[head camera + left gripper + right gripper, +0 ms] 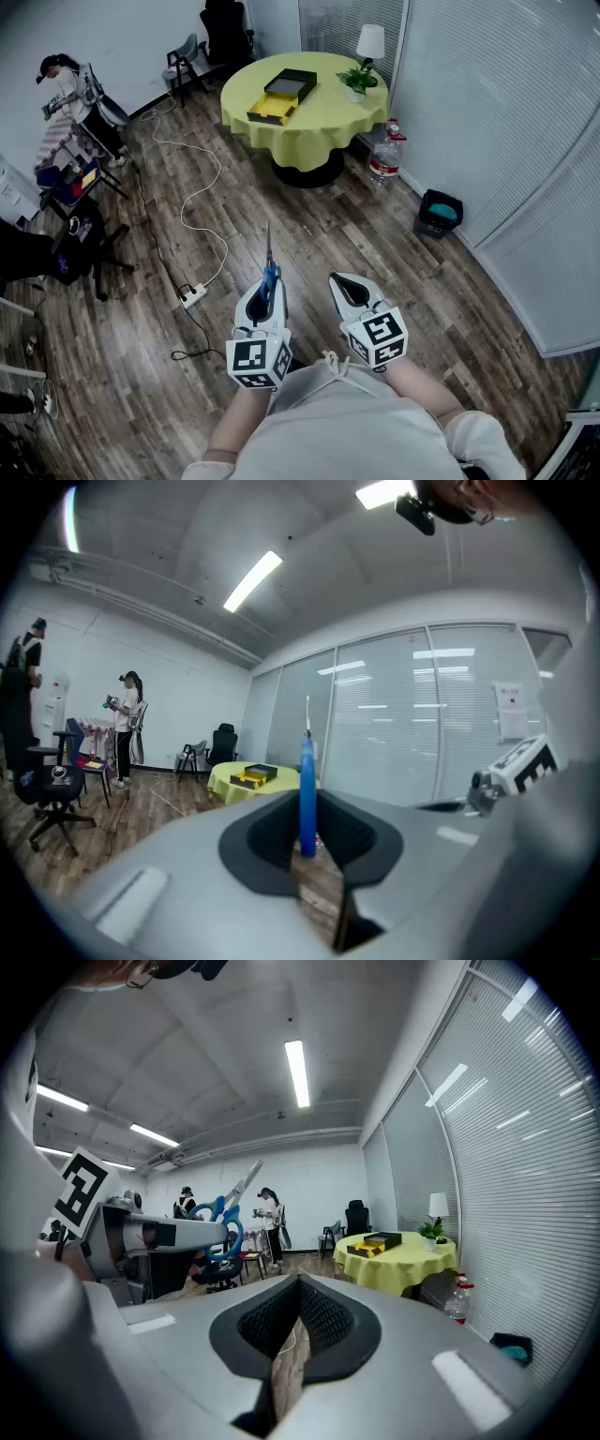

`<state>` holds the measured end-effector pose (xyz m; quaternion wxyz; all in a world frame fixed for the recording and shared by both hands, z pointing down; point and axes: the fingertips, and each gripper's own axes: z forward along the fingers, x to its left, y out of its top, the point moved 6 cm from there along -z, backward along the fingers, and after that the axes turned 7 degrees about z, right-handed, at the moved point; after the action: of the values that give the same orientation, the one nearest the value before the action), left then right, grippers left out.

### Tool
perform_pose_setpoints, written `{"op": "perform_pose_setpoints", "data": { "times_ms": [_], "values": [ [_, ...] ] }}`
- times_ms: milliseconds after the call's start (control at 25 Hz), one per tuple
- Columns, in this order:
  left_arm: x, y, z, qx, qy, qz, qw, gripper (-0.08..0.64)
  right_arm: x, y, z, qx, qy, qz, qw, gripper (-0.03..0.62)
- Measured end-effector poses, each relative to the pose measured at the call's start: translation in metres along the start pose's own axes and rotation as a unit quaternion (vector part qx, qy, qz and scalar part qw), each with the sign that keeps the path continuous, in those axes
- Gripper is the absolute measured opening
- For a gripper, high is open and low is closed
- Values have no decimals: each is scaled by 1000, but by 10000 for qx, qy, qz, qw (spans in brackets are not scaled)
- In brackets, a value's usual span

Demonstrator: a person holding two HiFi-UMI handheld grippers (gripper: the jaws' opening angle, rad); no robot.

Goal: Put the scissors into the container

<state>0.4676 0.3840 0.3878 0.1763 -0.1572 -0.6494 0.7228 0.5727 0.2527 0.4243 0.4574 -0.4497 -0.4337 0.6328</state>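
- At the far left, a person in a white top (70,94) stands beside a cluttered rack, well away from me.
- A white cable (202,187) snakes over the wooden plank floor (281,211) down to a white power strip (194,296).
- My left tongs (265,287) are clenched on the blue-handled steel scissors (269,255). The blue handle sits between the pads (272,836) and the blades point forward, away from me.
- From the right gripper view, the scissors (220,1208) stick up at a tilt out of the left tongs (159,1234).
- Ahead, across the floor, the black-and-yellow open box (281,94) lies on the round worktop under a yellow-green cloth (319,127). The scissors are well apart from it, in the air above the floor.
- My right tongs (343,281) are clenched with nothing between them. In their own view only a thin strip of floor shows between the pads (323,1321).
- On the worktop's right edge stand a small green potted plant (357,82) and a white-shaded lamp (371,42).
- A clear water bottle (386,155) stands on the floor just beside the worktop, and a black bin with a teal lining (439,213) stands further right by the blinds.
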Motion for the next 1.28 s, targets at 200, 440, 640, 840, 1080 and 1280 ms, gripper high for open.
{"op": "perform_pose_setpoints", "data": {
  "times_ms": [200,440,640,840,1080,1280],
  "values": [
    [4,-6,3,22,-12,-44,10000,49,2,-6,4,65,7,-52,10000,0],
    [9,-8,11,89,-22,-125,9999,49,-3,-6,10,95,-10,-19,10000,0],
    [12,-11,15,222,-15,-84,9997,49,-1,-4,13,-45,-50,4,10000,0],
    [22,-15,26,375,50,-52,9993,49,-5,-3,26,-49,-86,-13,10000,0],
    [60,-27,45,478,74,-102,9988,49,-7,-8,67,21,-224,-2,9997,0],
    [113,-23,77,386,-58,-154,9991,49,-1,7,125,-1,-319,-115,9994,0]
  ]
}}
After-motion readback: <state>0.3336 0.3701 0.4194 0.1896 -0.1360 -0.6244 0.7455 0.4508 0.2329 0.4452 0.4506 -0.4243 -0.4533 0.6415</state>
